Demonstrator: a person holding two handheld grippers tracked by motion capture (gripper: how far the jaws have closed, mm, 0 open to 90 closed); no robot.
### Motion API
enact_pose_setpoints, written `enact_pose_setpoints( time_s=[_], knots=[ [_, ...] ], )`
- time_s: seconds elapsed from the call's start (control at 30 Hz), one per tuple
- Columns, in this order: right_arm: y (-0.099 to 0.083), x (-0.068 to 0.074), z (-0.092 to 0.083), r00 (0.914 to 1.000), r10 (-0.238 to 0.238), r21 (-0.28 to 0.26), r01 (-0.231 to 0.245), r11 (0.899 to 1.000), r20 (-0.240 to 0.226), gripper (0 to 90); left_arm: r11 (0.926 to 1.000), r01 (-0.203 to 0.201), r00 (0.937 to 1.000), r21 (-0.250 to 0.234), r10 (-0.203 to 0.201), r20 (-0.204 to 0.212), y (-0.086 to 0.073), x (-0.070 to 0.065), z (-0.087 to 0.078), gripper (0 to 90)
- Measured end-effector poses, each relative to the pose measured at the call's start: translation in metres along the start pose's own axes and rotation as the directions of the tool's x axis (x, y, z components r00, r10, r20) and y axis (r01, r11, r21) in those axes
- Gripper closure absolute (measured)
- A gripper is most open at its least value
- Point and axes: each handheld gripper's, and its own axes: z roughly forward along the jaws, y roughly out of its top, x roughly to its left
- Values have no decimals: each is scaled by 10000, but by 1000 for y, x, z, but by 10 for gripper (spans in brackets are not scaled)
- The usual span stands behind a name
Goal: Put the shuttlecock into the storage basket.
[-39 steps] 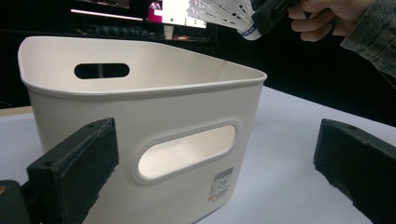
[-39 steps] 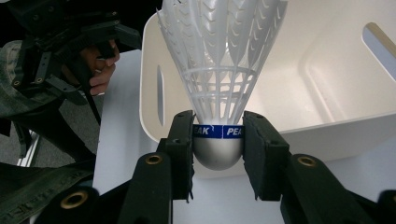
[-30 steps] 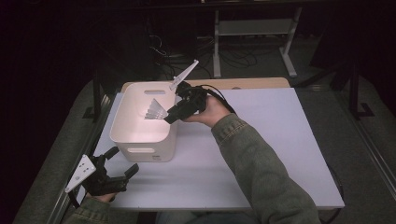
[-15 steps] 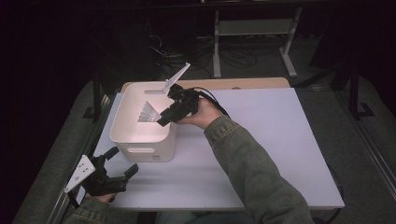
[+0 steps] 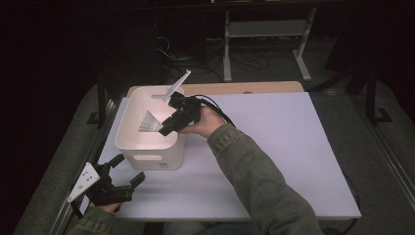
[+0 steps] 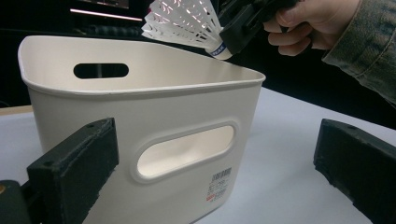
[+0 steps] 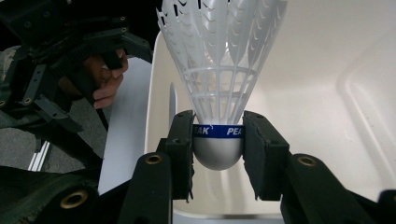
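Carried leftward and slightly lower since the earlier high view: right gripper (image 5: 165, 129), now hanging over the open top of the white plastic bin (image 5: 128, 145) rather than beside its right rim. Pinching a white plastic shuttlecock (image 5: 149, 123) by the rounded cork base, both black pads pressed against the blue printed band; feather skirt fanned away from the jaws toward the bin's left wall. Seen close in the right gripper view: shuttlecock (image 7: 219, 88) upright between the pads, skirt top cut off by the upper edge, band lettering partly covered by the left pad. Seen from the left gripper view: shuttlecock (image 6: 187, 23) just above the bin rim, its upper skirt cropped, right gripper body mostly out of frame with only a hand (image 6: 308, 21) and green sleeve showing.

Unmoved at the near left corner of the pale table (image 5: 293, 147): left gripper (image 5: 129, 171), jaws spread wide with nothing between them, pointing at the bin's near side wall with its slotted handle. Bin (image 6: 140, 121) unshifted on the table's far left. Bin floor partly hidden behind the right gripper in the high view; dark surroundings beyond the table hard to make out apart from a metal stand and cables.
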Motion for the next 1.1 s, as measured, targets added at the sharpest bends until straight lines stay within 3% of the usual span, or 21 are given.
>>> enact_pose_setpoints(
  time_s=[0.7,0.83,0.93,1.1],
  knots=[
    [-5,-3,17,9996,128,494,-116,9987,-242,628,10000,18,10000,-53,-18,8,0,0,-1,0],
    [-5,-3,20,9997,167,531,-157,9985,-168,496,10000,-4,10000,-31,4,9,0,0,-1,0],
    [-5,-3,19,9998,105,536,-113,9985,146,408,10000,7,10000,-15,-7,12,0,0,0,0],
    [-6,-6,13,9992,211,289,-220,9993,327,182,10000,21,10000,22,-21,11,0,0,0,0]
  ],
)
